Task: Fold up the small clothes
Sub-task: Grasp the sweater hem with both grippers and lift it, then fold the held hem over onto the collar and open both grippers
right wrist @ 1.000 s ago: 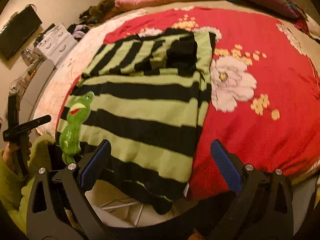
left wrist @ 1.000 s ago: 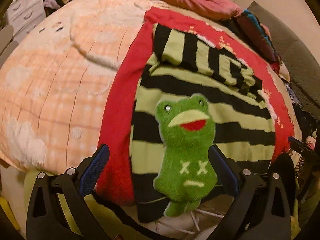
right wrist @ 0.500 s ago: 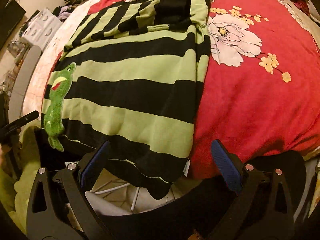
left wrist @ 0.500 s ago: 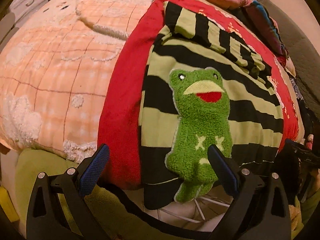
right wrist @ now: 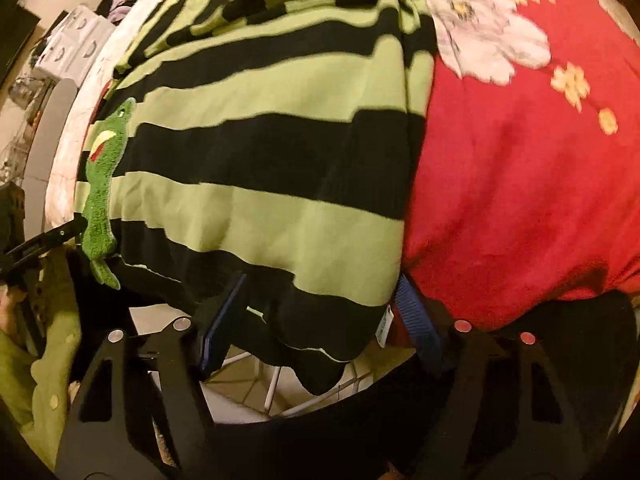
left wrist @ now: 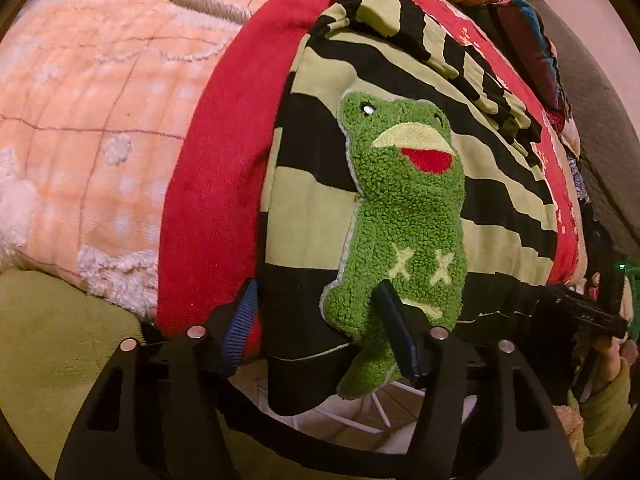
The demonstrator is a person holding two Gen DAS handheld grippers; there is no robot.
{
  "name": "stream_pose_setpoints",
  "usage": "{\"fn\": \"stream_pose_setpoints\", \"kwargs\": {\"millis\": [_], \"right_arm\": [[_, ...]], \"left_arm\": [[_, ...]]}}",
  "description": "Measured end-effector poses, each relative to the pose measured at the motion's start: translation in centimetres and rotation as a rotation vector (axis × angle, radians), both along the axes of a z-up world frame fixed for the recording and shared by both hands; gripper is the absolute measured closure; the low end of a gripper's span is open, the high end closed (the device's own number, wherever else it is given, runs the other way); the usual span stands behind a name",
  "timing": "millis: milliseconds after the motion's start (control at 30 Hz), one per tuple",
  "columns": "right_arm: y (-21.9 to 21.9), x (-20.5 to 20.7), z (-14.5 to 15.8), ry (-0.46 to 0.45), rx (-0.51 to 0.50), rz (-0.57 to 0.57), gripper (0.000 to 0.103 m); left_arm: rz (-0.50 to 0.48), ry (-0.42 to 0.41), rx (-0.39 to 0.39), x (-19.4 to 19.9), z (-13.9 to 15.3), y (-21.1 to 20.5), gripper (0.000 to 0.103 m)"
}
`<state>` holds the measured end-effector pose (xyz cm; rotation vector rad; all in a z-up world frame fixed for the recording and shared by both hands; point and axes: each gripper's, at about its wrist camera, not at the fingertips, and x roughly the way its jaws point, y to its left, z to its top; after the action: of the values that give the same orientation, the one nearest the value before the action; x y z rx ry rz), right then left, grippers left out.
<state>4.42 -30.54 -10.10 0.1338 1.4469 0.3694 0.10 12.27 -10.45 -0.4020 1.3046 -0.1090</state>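
Observation:
A green-and-black striped sweater (left wrist: 400,184) with a fuzzy green frog patch (left wrist: 404,208) lies on a red flowered blanket (right wrist: 520,168), its hem hanging over the bed edge. My left gripper (left wrist: 320,332) is partly closed, its fingers straddling the hem's left corner by the frog's feet. My right gripper (right wrist: 320,320) is partly closed around the hem's right corner (right wrist: 328,336), beside a white tag (right wrist: 385,330). The sweater (right wrist: 272,148) fills the right wrist view, with the frog patch (right wrist: 102,188) at its left edge. Neither pair of pads is seen pressed onto the cloth.
A peach checked blanket (left wrist: 92,92) covers the bed left of the red one. Pillows (left wrist: 532,40) lie at the far end. A white wire rack (right wrist: 276,384) and tiled floor show below the hem. White drawers (right wrist: 76,44) stand at far left.
Both grippers have moved forward and down onto the hanging hem. Their jaws have narrowed from wide open to roughly half width around the two bottom corners.

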Motion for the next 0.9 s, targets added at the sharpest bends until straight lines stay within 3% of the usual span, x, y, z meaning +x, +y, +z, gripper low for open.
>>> {"fn": "stream_pose_setpoints", "kwargs": {"millis": [100,167,300,367,433,767,900], "right_arm": [[-0.3,0.1,-0.5,0.035,0.039,-0.010,0.035],[-0.3,0.0,-0.6,0.044,0.059,-0.007,0.039],[-0.1,-0.3,-0.6,0.054,0.090,0.014,0.050],[-0.2,-0.3,-0.5,0.049,0.102,0.005,0.076],[-0.8,-0.4,0.4,0.016,0.159,-0.008,0.096],[-1.0,0.6,6.7,-0.223,0.341,0.021,0.099],[-2.3,3.6,9.4,-0.316,0.408,-0.033,0.099]], "left_arm": [[-0.008,-0.005,-0.009,0.1,-0.1,-0.2,0.044],[-0.016,-0.019,-0.047,0.0,0.1,-0.3,0.062],[-0.018,-0.034,-0.087,0.0,0.3,-0.6,0.076],[-0.013,-0.039,-0.087,-0.1,0.5,-0.6,0.087],[-0.001,-0.066,-0.105,-0.2,1.0,-0.3,0.091],[0.034,-0.231,-0.269,1.9,5.7,1.0,0.098],[0.045,-0.286,-0.259,5.2,7.6,1.1,0.098]]}}
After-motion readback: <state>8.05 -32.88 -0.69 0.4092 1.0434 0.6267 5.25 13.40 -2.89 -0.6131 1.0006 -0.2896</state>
